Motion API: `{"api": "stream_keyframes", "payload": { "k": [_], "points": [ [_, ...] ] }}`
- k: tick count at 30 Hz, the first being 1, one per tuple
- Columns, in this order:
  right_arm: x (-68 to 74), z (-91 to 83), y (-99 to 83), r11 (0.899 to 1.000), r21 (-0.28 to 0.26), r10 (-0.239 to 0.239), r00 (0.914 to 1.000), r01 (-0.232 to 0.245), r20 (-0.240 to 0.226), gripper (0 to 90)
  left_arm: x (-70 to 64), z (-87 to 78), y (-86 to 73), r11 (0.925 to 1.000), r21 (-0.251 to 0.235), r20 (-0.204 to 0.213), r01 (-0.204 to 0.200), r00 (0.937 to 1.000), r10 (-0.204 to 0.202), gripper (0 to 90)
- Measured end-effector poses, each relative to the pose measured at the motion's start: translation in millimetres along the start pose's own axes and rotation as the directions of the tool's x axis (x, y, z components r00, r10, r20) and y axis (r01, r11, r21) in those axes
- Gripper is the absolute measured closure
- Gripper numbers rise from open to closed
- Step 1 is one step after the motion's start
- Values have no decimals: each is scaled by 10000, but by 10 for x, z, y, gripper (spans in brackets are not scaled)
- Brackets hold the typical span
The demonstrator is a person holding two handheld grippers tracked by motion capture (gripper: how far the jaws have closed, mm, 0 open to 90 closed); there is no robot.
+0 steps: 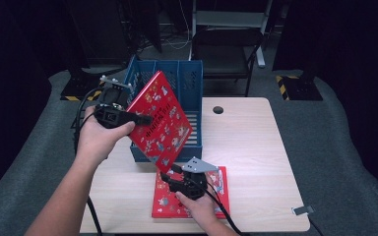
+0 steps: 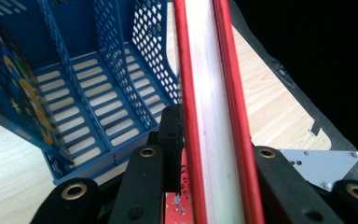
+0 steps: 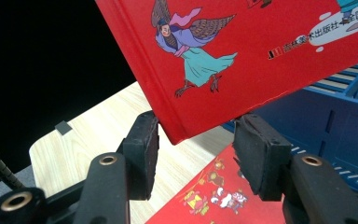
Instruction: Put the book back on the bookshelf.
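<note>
Red and hardbound, the picture book (image 1: pixel 160 118) is hanging tilted in the air over the front of the blue file rack (image 1: pixel 189 78), and my left gripper (image 1: pixel 145 119) is pinching it by its edge. My right gripper (image 1: pixel 170 178) is waiting just below its lower corner with jaws spread, holding nothing. Under that gripper a second red book (image 1: pixel 167 201) is lying flat on the wooden worktop (image 1: pixel 256 162).

Second book (image 1: pixel 216 194) on table (image 1: pixel 256 147), before rack (image 1: pixel 189 78)
</note>
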State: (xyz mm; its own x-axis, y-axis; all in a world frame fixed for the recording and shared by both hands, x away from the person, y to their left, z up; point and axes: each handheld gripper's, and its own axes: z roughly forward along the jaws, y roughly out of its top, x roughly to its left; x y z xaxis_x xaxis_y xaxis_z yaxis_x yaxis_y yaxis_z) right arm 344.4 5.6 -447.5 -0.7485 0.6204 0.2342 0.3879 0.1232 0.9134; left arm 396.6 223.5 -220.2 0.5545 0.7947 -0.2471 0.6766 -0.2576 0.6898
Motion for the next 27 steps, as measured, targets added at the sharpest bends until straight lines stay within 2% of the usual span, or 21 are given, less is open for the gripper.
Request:
{"api": "stream_keyframes", "payload": {
  "k": [18,27],
  "points": [
    [-19,178,173,9999,-3,-124,9992,124,-374,502,162,-123,69,9989,-148,-204,441,9988,-444,750],
    [-21,229,217,10000,12,-93,9992,93,-383,500,222,-154,75,9975,-195,-353,679,9970,-685,750]
  ]
}}
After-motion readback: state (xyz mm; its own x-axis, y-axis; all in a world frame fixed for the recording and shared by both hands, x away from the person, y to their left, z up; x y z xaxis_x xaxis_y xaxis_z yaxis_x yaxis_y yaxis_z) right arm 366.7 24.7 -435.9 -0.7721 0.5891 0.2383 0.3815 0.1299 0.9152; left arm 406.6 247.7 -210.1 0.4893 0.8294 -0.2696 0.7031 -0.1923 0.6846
